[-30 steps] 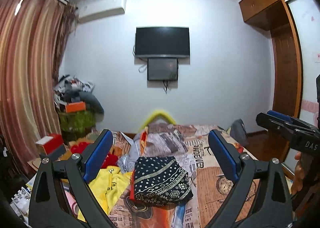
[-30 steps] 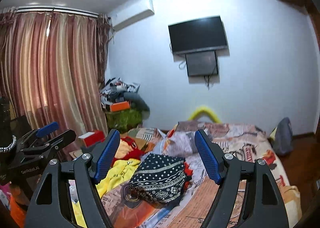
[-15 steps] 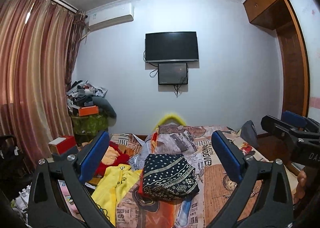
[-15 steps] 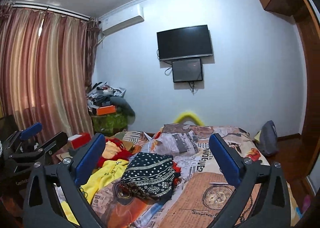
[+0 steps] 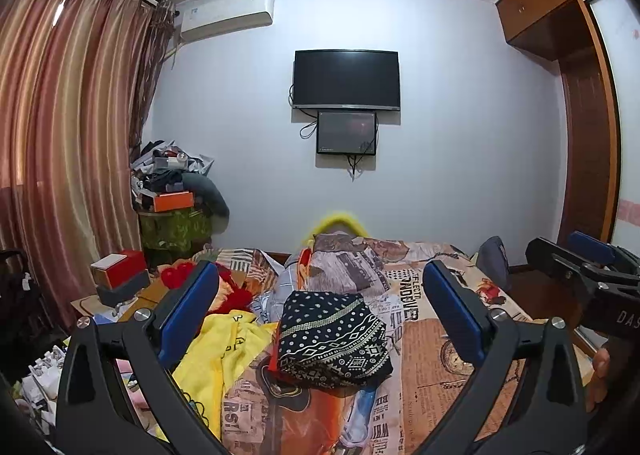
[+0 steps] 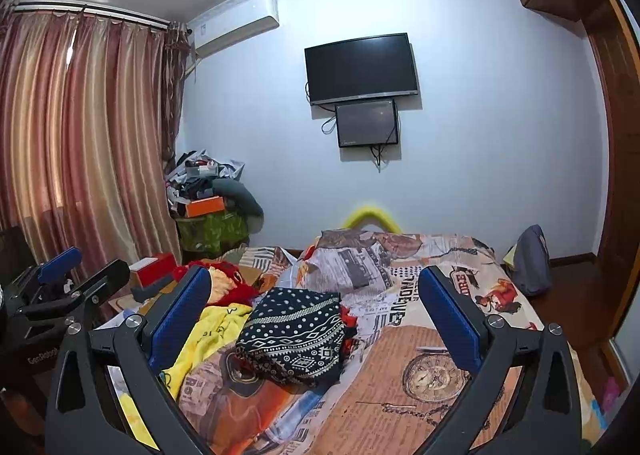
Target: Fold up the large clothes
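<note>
Clothes lie on the printed bedspread [image 5: 432,339] ahead of both grippers: a dark patterned garment [image 5: 332,339], already in a compact folded stack, and just to its left a crumpled yellow garment [image 5: 224,351] with a red one [image 6: 232,283] behind it near the bed's left edge. The left gripper [image 5: 320,311] and the right gripper [image 6: 316,307] both hang in the air above the near end of the bed, each with its blue pads spread wide apart and nothing between them.

All this cloth looks soft, light and limp; it should sag and bunch when lifted by one point, so a large piece is best taken at two corners or along a hem, one gripper at each, and pulled taut before laying it flat. The yellow garment seems the likeliest next piece, though its corners are hidden in the heap and cannot be picked out.

Open room lies to the right of the folded stack, where the bedspread is bare as far as the bed's right edge. The left side is crowded: boxes [image 5: 120,275] sit on a low surface close to the clothes, and a curtain [image 6: 80,143] hangs behind, so wide sweeps there risk snagging.
</note>
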### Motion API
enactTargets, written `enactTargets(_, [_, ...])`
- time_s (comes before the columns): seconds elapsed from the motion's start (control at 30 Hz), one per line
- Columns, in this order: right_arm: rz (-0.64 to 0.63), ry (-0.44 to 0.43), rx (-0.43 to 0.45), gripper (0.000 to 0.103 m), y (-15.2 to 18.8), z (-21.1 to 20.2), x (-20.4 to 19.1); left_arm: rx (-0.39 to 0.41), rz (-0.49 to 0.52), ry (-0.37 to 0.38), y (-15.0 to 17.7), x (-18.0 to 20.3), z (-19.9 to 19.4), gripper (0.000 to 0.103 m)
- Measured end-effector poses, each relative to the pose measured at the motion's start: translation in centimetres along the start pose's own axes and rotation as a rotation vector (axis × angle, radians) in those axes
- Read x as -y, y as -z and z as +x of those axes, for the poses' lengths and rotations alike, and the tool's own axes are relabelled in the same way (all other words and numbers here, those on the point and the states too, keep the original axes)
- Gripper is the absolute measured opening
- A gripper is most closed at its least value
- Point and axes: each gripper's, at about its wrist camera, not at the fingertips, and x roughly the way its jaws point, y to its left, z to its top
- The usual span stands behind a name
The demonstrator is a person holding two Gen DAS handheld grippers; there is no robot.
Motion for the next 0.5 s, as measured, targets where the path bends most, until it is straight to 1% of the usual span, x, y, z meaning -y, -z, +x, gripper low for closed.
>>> enactTargets(0.5, [-0.007, -0.011, -0.017, 0.103, -0.29, 0.2, -0.27, -0.033, 0.002, 0.001, 0.76, -0.12, 0.99, 0.103])
